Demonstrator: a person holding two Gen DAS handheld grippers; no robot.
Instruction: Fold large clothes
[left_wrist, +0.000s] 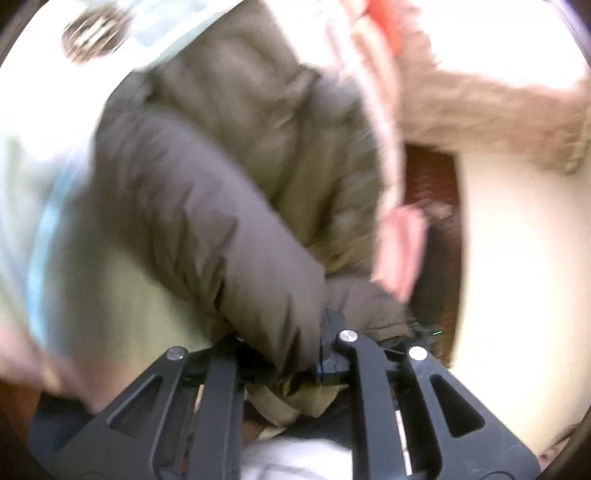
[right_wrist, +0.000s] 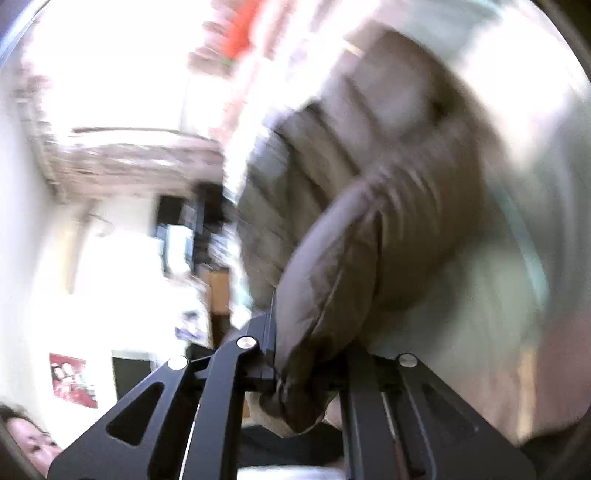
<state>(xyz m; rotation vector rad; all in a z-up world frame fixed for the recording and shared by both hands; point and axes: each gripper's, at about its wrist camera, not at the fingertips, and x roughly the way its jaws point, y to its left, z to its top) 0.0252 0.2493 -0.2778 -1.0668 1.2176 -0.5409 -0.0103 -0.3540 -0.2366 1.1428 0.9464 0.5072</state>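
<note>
Clearly, both the left gripper (left_wrist: 295, 354) and right gripper (right_wrist: 306, 365) clamp the puffy jacket (left_wrist: 229, 192) at lower centre; the slippery padding may slide out, I think.

Right gripper (right_wrist: 306, 365) at the bottom middle of the frame has its black fingers clamped on a bunched end of a puffy grey-brown quilted jacket (right_wrist: 354, 229). The jacket runs up toward the upper right, over a pale surface (right_wrist: 480, 295). Everything's pretty motion-blurred. Left side is a washed-out bright room, with a red and white poster (right_wrist: 72, 380) lower left and a person's face (right_wrist: 35, 445) in the bottom left corner.
</note>
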